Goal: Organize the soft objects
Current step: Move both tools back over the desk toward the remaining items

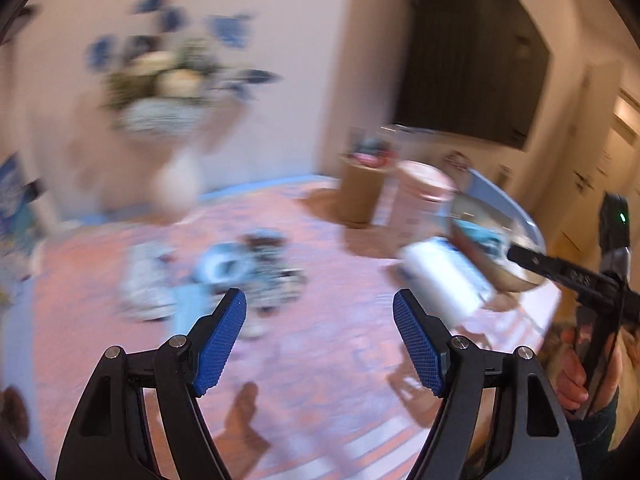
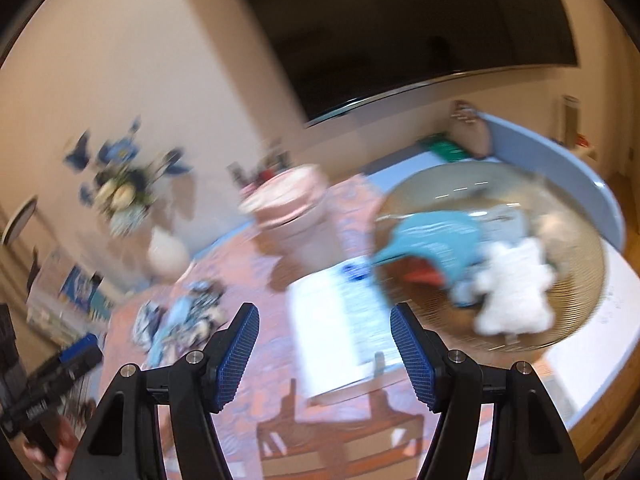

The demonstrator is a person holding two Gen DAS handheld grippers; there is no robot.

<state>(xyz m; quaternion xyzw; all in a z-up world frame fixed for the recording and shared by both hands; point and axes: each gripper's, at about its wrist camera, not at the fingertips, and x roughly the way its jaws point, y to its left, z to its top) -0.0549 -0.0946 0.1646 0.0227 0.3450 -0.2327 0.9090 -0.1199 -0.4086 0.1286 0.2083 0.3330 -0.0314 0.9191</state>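
Two grippers hover, the left gripper [image 1: 319,304] and right gripper [image 2: 325,318] both with blue ribbed fingers [image 2: 239,356] released, grasping nothing. One round wire basket [image 2: 580,300] holds a fluffy white toy [image 2: 516,288] and teal cloth [image 2: 436,240]. Patterned fabric pieces [image 1: 224,280] lie blurred on the pink-clothed surface [image 1: 320,360] near one white roll [image 1: 440,280], under a dark wall screen [image 2: 400,32].

The round table [image 2: 592,376], under a pink patterned cloth, carries a wire mesh bowl [image 2: 576,312] at its right. A white rectangular pack [image 2: 336,320] lies beside the bowl. A pink lidded tub [image 2: 292,208], a white vase [image 2: 166,252] and blue-patterned soft items [image 2: 184,316] also rest there.
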